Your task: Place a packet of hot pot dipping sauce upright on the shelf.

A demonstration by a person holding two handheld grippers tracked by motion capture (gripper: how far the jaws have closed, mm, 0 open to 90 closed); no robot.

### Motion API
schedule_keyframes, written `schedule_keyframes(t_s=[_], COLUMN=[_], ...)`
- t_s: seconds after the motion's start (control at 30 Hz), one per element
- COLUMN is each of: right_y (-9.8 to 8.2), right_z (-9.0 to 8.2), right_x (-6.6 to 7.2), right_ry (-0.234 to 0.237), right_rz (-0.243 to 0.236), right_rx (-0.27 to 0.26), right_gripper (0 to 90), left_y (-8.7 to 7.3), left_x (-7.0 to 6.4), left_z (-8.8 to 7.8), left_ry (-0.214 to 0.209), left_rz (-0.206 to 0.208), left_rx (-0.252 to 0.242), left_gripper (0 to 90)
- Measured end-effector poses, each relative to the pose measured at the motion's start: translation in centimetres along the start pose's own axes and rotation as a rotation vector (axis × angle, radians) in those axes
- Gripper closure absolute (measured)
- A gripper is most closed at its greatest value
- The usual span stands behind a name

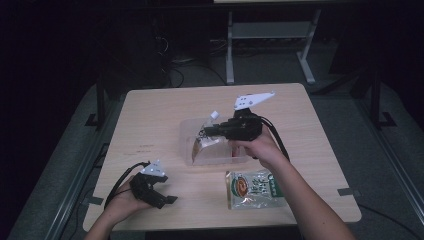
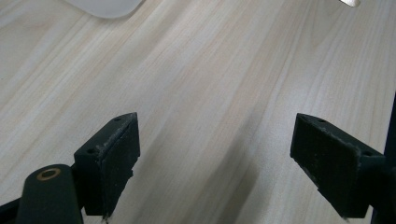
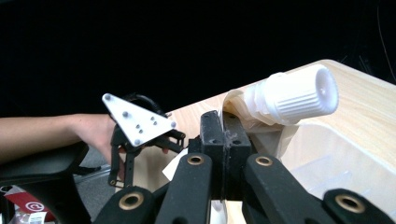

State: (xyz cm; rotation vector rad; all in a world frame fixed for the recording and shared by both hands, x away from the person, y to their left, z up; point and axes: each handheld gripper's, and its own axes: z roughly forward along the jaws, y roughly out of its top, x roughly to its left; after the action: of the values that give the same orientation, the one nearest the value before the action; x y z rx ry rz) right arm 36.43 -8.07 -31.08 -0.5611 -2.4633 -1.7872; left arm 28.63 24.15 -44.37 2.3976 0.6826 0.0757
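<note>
My right gripper (image 1: pixel 206 131) hangs over a clear plastic tub (image 1: pixel 186 131) in the middle of the table, its jaws shut on the top edge of a soft pouch (image 1: pixel 202 144). The pouch's white screw cap (image 1: pixel 215 114) sticks up beside the jaws. In the right gripper view the jaws (image 3: pixel 225 135) pinch the pouch's pale film (image 3: pixel 243 108) just left of the ribbed cap (image 3: pixel 299 95), above the tub (image 3: pixel 327 154). My left gripper (image 1: pixel 166 200) rests near the table's front left corner, open. Between its jaws (image 2: pixel 217 168) there is only bare wood.
A green and white printed packet (image 1: pixel 252 187) lies flat on the table in front of the tub, by the right forearm. A corner of the tub (image 2: pixel 105 7) sits ahead of the left gripper. The other gripper (image 3: pixel 140 135) is in the background of the right gripper view.
</note>
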Motion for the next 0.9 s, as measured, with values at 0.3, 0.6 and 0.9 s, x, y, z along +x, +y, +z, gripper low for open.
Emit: schedule_keyframes(t_s=[0.3, 0.6, 0.9], right_y=[1.4, 1.6, 1.4], right_z=[1.7, 3.5, 5.3], right_x=[-1.4, -2.5, -3.2], right_ry=[-0.026, -0.045, -0.054], right_rz=[0.003, 0.018, 0.034], right_rx=[0.006, 0.033, 0.051], right_gripper=[89.7, 89.6, 89.5], left_y=[-0.1, -0.2, -0.2], left_x=[0.0, 0.1, 0.2], left_z=[0.0, 0.0, -0.1], left_ry=[-0.006, 0.002, 0.004], left_rz=[-0.02, -0.018, -0.006], left_rx=[-0.018, -0.013, -0.002], left_gripper=[15.5, 15.5, 15.6])
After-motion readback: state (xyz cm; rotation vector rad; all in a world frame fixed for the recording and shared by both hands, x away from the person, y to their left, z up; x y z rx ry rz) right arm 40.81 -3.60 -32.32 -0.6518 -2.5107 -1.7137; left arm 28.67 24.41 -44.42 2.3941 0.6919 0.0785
